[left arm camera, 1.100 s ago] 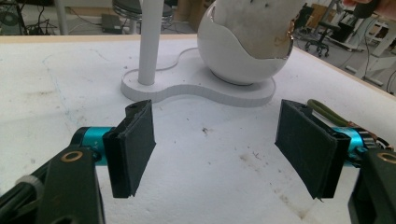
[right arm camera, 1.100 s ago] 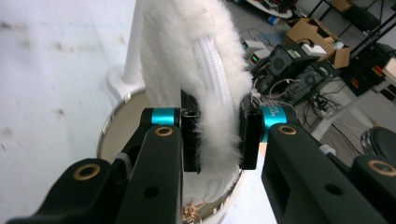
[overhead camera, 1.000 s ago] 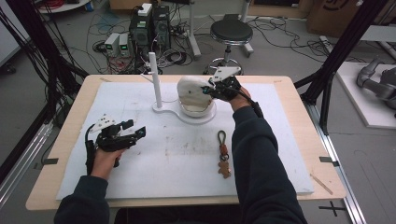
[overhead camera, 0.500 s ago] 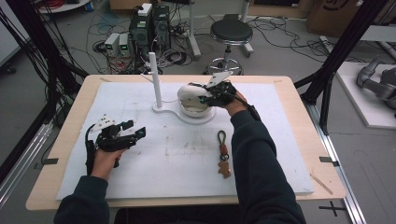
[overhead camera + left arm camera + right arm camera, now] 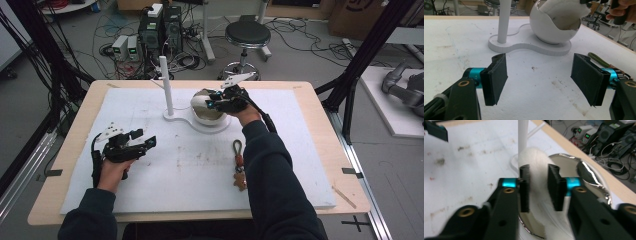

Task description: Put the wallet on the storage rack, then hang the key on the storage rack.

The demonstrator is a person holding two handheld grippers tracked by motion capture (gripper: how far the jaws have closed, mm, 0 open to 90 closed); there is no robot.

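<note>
Right gripper (image 5: 212, 102) shifting left over bowl (image 5: 200, 114), jaws pinching white cloth (image 5: 536, 162) inside bowl. Left gripper (image 5: 145, 142) idling spread, well left of bowl. Cloth removal apparently just beginning.

right tool (image 5: 214, 101) moved left — over bowl (image 5: 206, 112)

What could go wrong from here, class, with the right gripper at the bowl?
The right gripper grips the white cloth in the bowl; a pull might tip the bowl off its stand. The grip looks shallow, so the cloth may slip. The post stands close.
</note>
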